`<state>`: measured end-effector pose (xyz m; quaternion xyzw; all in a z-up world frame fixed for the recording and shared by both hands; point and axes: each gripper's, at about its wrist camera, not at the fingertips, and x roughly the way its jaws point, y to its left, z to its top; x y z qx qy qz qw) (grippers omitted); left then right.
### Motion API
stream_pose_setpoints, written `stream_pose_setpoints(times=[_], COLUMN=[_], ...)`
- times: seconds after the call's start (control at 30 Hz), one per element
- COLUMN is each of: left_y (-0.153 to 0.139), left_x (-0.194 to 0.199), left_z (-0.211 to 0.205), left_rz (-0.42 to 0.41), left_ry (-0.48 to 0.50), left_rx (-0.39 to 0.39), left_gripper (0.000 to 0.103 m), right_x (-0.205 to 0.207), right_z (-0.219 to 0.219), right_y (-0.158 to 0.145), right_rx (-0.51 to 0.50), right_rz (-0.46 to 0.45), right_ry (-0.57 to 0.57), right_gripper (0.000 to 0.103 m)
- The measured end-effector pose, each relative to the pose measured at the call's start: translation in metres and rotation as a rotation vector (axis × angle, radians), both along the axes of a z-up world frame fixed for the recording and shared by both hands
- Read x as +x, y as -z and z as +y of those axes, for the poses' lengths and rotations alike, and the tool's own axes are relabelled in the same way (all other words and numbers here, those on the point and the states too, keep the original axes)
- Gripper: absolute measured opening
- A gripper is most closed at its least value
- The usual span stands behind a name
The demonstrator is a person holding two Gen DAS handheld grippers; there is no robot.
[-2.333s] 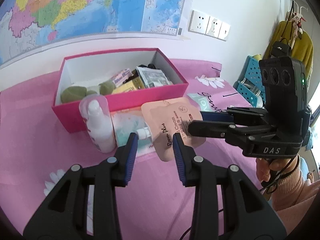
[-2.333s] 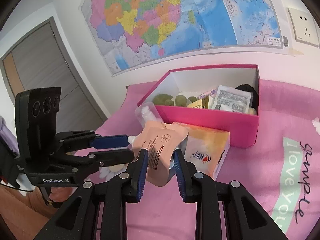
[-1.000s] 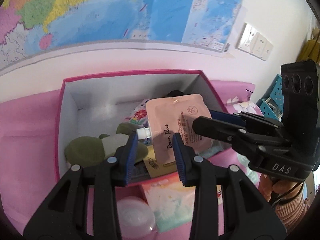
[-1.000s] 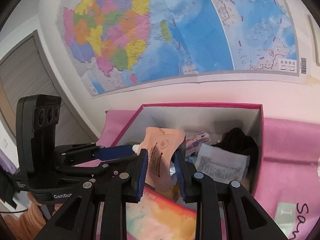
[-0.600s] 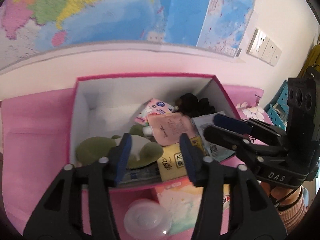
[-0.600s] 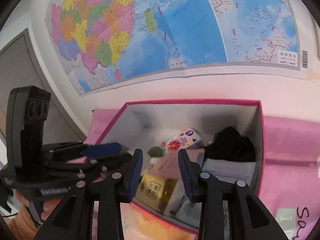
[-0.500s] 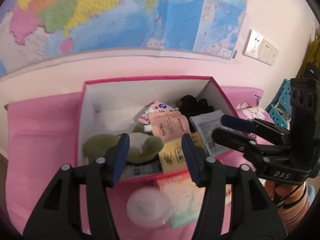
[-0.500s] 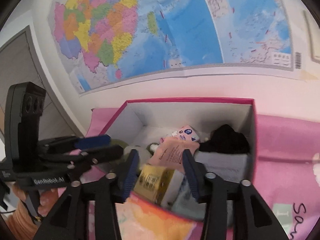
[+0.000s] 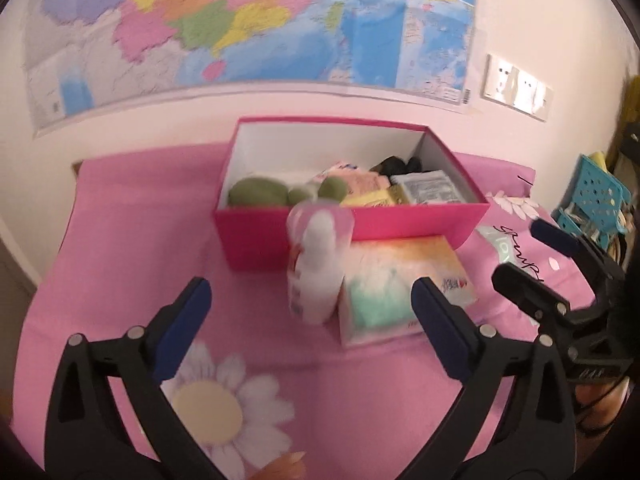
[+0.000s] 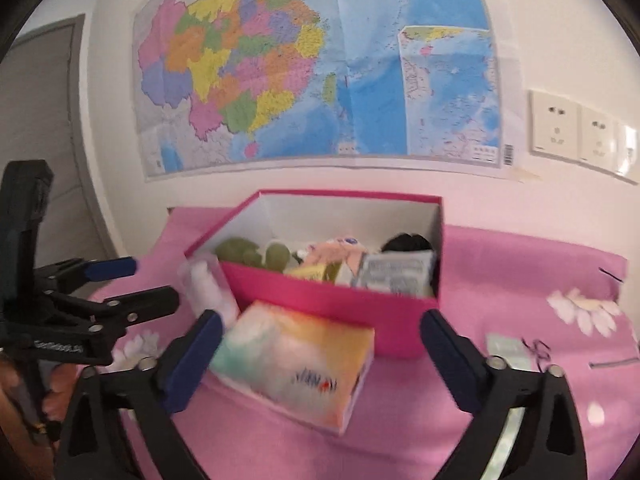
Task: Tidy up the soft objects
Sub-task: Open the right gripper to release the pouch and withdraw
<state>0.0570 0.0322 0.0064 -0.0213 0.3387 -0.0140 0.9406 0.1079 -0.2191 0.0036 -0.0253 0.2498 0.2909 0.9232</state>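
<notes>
Left gripper and right gripper: jaws have just been opening, now spread wide, nothing between them. The peach soft spouted pouch lies ahead of both inside the open pink cardboard box, among other items.

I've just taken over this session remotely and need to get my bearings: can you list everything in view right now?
box: 1, pink, white inside, open, on the cloth by the wall
green soft toys: several, in the box's left part
peach pouch: 1, in the box, middle
yellow packet: 1, in the box
grey sachet: 1, in the box's right part
black item: 1, box's back right
tissue pack: 1, pastel, in front of the box
bottle: 1, white, clear cap, beside the tissue pack
cloth: pink, daisy print
map: on the wall
sockets: white, on the wall
basket: blue, far right
left claw: open, empty
right claw: open, empty
</notes>
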Motion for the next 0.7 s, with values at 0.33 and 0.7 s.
stream_pose_setpoints(times=[0.33,0.7], left_y=[0.008,0.007], left_x=[-0.026,-0.036], left_z=[-0.006,-0.014], left_rz=[0.005,-0.013], left_ry=[-0.065,-0.057], left_rx=[0.023,0.065], left_gripper=[0.100,0.100], right_x=[-0.031,-0.045], right_z=[0.005,0.006], right_y=[0.015,0.016], right_rx=[0.003,0.000], right_rz=[0.049,0.041], right_ry=[0.040,0.040], right_gripper=[0.103,0.103])
